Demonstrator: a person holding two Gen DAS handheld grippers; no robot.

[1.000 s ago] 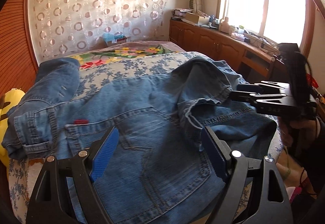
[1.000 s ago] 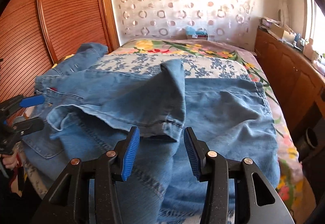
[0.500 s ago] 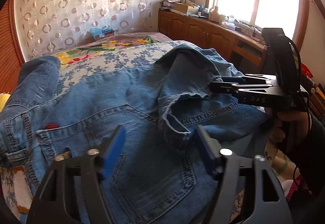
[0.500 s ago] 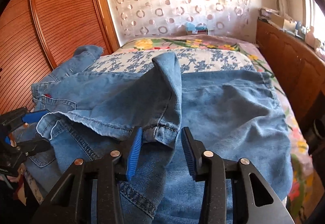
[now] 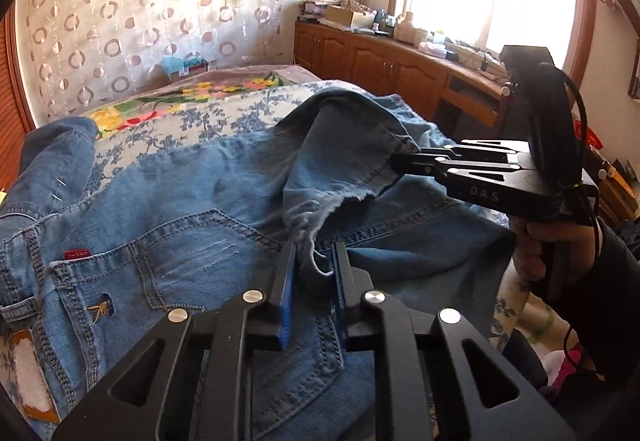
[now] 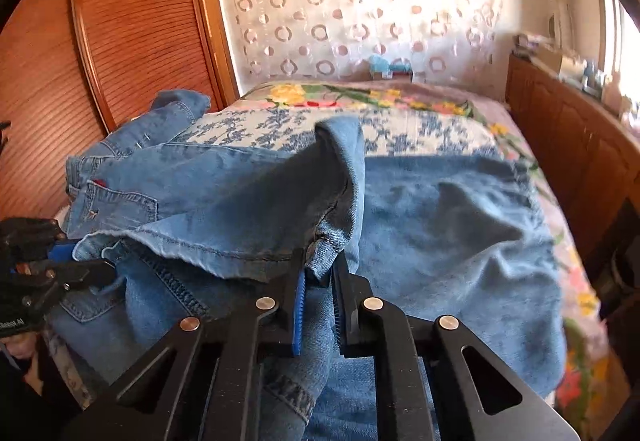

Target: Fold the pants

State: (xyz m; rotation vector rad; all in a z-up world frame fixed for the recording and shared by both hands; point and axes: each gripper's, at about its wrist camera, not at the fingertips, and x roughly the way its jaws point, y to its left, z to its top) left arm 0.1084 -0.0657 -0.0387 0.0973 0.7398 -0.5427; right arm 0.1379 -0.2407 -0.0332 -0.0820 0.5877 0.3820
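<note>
Blue jeans [image 5: 180, 209] lie spread on the bed, back pockets and a red tab facing up. One leg is folded back over the seat, its hem [image 5: 340, 193] raised in a ridge. My left gripper [image 5: 314, 265] has its jaws closing, and the blue pads pinch the frayed left corner of that hem. My right gripper [image 6: 320, 273] is closing too, with the hem's stitched right corner [image 6: 326, 249] pressed between its pads. From the left wrist view, the right gripper [image 5: 400, 161] bites the hem's far end. In the right wrist view, the left gripper [image 6: 96, 267] sits at the fold's left end.
The bed [image 5: 192, 121] has a blue-flowered cover and a bright floral quilt [image 6: 360, 97] behind it. A wooden cabinet [image 5: 380, 61] with clutter runs under the window on the right. A slatted wooden wardrobe [image 6: 120, 21] stands on the left. A person's hand [image 5: 560, 245] holds the right gripper.
Both pairs of jaws went from wide apart to pinching the folded leg's hem. The left gripper slid right onto the hem's frayed corner. The hem now stands a little higher.
</note>
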